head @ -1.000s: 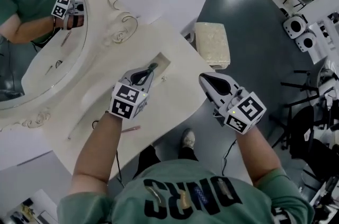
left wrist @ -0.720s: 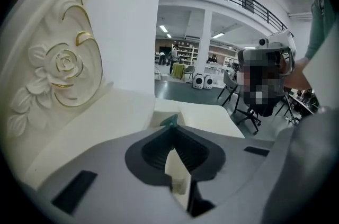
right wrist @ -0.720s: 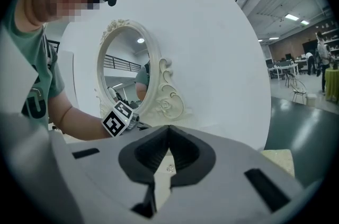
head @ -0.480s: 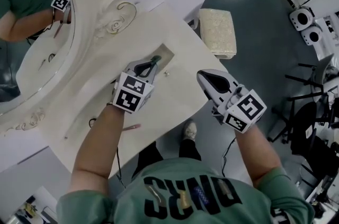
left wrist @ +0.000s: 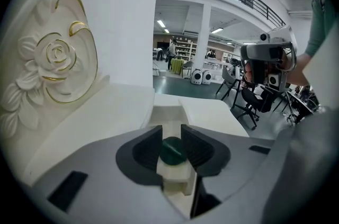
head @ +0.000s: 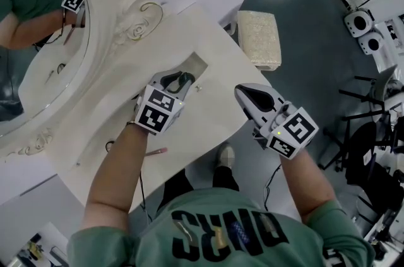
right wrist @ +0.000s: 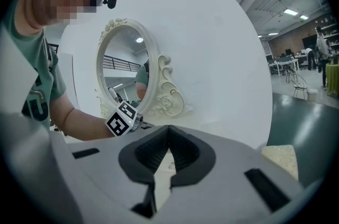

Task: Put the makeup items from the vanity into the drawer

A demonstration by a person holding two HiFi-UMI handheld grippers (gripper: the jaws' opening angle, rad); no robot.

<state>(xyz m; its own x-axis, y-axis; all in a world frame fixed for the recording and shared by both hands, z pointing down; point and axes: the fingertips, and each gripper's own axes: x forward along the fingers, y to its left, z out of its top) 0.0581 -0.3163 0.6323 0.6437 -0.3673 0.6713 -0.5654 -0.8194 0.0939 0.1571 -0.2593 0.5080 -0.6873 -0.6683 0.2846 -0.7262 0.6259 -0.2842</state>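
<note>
Cream-white lacquer covers the one vanity (head: 218, 105) under me, its single oval mirror (head: 38, 70) framed with carved roses edged in gold. I carry two claws. My left claw (head: 180, 77) points down into the one open drawer (head: 198, 64) in the vanity top; its jaws have just been opening and now stand moderately apart, with one dark green, round-ended makeup item (left wrist: 172, 151) sitting between the pads, over the pale drawer slot, no longer squeezed. My right claw (right wrist: 169, 130) hangs off the vanity's front edge, its jaw tips pressed together with nothing in them. One pink pencil (head: 156, 151) lies near the vanity's near edge, by my left forearm. One cushioned stool (head: 260, 38) stands beside the vanity. Each claw has one marker cube, left (head: 156, 117) and right (head: 293, 133), bearing black-and-white square patterns without words. My green shirt (head: 189, 253) has dark block lettering, upside down from here, which I cannot read with certainty.
</note>
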